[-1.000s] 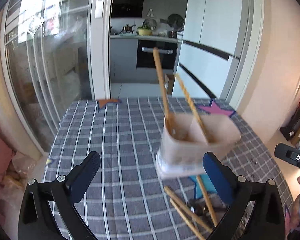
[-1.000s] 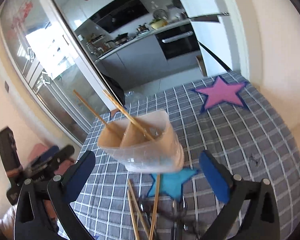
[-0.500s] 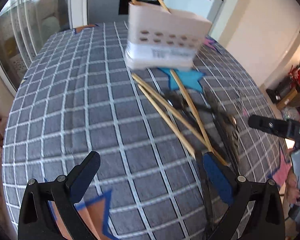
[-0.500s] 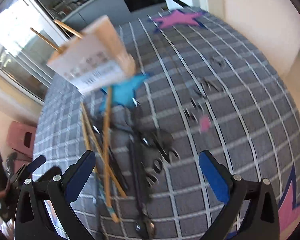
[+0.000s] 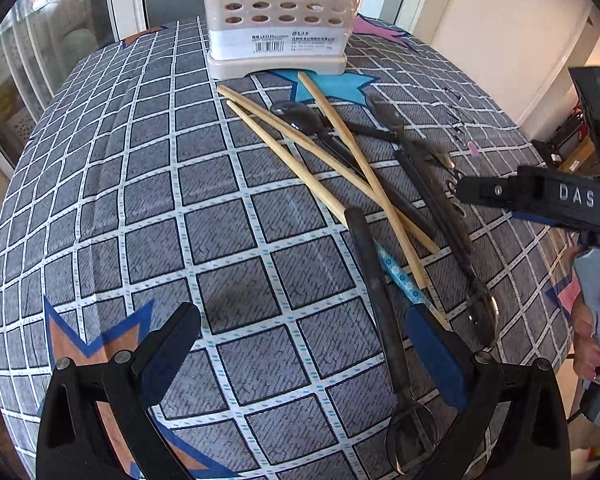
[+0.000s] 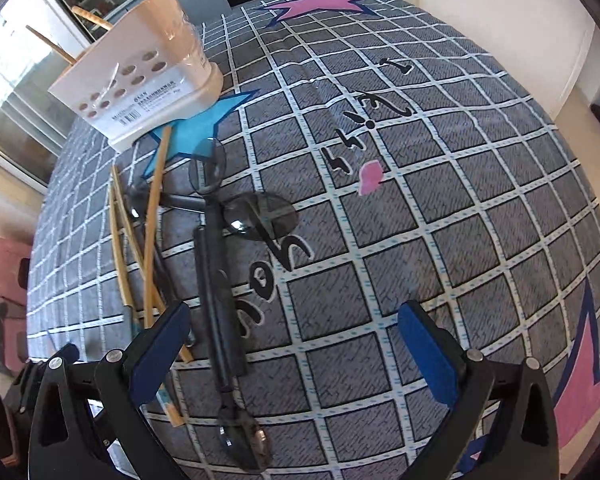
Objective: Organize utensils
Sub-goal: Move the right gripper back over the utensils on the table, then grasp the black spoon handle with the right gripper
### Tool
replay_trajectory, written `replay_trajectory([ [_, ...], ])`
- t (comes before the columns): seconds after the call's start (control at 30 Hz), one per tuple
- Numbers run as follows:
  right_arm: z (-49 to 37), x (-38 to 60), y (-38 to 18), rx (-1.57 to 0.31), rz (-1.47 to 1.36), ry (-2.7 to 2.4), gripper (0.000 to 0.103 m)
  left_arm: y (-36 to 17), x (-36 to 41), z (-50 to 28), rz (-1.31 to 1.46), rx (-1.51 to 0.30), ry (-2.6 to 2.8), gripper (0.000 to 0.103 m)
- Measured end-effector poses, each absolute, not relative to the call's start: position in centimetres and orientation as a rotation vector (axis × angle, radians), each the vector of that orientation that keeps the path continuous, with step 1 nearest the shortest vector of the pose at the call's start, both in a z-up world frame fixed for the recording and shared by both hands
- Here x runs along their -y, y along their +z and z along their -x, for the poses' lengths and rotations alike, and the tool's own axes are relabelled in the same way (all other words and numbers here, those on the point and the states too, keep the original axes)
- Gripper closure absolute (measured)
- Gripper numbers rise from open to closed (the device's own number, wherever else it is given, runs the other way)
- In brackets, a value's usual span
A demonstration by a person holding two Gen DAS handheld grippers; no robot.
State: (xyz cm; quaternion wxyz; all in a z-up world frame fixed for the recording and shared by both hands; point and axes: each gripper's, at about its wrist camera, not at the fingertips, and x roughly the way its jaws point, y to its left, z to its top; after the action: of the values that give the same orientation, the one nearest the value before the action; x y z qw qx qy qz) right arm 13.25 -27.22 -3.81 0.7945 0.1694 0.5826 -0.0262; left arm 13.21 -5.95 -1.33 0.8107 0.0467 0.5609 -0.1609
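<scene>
Nearest, the left tool (image 5: 300, 356) hovers low over the checked desk (image 5: 100, 200), its pads spread wide and empty, a dark spoon (image 5: 374, 280) between them. The right tool (image 6: 296, 348) hangs likewise wide and empty. Beyond lie crossed chopsticks (image 5: 300, 152); farthest stands the utensil holder (image 5: 280, 20). Lifting one piece could drag the tangled others.

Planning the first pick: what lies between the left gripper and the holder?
In the left wrist view, loose chopsticks and dark spoons lie crossed on the cloth between the open left gripper and the holder.
</scene>
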Motion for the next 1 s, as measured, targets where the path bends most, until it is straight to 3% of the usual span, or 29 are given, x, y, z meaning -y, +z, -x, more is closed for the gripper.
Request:
replay_trajectory([
  [0.23, -15.5, 25.9, -3.1, -1.244, -0.338, 0.002, 0.013, -1.9, 5.8, -13.6, -0.123, -1.196, -0.295, 0.0],
  [0.47, -18.8, 24.6, -3.2, -1.269, -0.326, 0.038, 0.039, -2.0, 5.5, -13.8, -0.14, -1.196, -0.28, 0.0],
  [0.73, -22.9, 23.4, -3.7, -1.293, -0.243, 0.039, 0.04, -1.9, 5.6, -14.1, -0.156, -1.208, -0.258, 0.0],
  [0.8, -23.5, 22.9, -4.1, -1.306, -0.194, 0.032, 0.046, -1.9, 5.8, -14.0, -0.174, -1.207, -0.254, 0.0],
  [0.93, -24.0, 21.1, -4.1, -1.314, -0.092, 0.046, 0.049, -1.7, 6.2, -13.9, -0.186, -1.208, -0.27, 0.002],
  [1.0, -24.1, 20.7, -3.8, -1.31, -0.08, 0.059, 0.06, -1.6, 6.4, -13.8, -0.191, -1.21, -0.282, 0.006],
])
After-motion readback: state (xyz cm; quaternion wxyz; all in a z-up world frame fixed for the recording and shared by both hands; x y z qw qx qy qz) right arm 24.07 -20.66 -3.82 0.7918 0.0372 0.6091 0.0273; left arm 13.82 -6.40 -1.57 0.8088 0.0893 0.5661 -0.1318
